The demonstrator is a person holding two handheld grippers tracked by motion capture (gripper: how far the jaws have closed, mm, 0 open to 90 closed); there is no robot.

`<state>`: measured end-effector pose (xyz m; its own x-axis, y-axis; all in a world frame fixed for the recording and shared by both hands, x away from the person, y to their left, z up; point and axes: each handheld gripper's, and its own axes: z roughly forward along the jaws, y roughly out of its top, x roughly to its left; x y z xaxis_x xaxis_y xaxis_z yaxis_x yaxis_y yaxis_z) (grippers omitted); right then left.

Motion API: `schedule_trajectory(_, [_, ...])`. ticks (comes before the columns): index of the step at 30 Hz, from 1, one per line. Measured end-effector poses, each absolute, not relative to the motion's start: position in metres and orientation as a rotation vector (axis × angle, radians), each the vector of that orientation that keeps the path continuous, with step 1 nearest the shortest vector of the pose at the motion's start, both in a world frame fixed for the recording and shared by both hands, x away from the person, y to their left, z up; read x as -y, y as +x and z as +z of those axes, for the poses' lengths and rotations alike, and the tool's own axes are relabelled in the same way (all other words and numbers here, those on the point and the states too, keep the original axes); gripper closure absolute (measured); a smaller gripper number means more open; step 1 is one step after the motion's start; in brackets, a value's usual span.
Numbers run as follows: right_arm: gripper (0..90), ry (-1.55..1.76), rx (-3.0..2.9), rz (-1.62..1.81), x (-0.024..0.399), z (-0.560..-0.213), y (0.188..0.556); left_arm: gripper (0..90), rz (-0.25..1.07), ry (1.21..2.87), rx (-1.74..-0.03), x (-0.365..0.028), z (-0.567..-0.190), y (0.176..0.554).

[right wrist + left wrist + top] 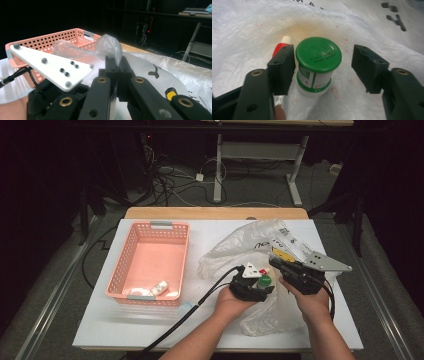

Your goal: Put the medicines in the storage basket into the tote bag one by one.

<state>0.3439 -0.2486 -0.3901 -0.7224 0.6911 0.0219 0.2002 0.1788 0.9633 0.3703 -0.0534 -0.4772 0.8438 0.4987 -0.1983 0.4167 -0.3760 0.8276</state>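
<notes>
The left gripper (322, 65) has its jaws apart around a small green-capped bottle (318, 62) that stands upright on the clear plastic bag (249, 30) — one jaw lies close against the bottle's side, the other stands off it, and a red-and-white tube (281, 45) lies just behind the near jaw. The right gripper (117, 63) has its jaws together, clamped on a bunched fold of the bag and holding it up. On the tabletop (100, 330), the pink basket (122, 265) sits well to the left — a small white bottle (159, 287) lies inside it.

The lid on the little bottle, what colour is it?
Green. The lid of the little bottle shows best in the left gripper view.
</notes>
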Motion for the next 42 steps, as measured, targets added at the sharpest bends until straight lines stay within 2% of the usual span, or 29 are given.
schedule_trajectory(6, [90.0, 0.841, -2.038, 1.561, 0.248, -0.390, 0.343, 28.3, 0.098, 2.008, -0.658, 0.038, -0.472, 0.358])
schedule_trajectory(15, [90.0, 0.840, -2.039, 1.559, 0.248, -0.390, 0.343, 14.8, 0.070, 2.000, -0.677, 0.011, -0.463, 0.344])
schedule_trajectory(18, [90.0, 0.842, -2.038, 1.558, 0.248, -0.390, 0.342, 13.3, 0.071, 1.993, -0.671, 0.003, -0.460, 0.336])
schedule_trajectory(23, [90.0, 0.835, -2.040, 1.552, 0.248, -0.390, 0.343, 0.0, 0.100, 2.006, -0.673, -0.009, -0.453, 0.327])
schedule_trajectory(42, [90.0, 0.848, -2.042, 1.543, 0.247, -0.391, 0.342, 0.0, 0.208, 1.970, -0.738, -0.076, -0.430, 0.299])
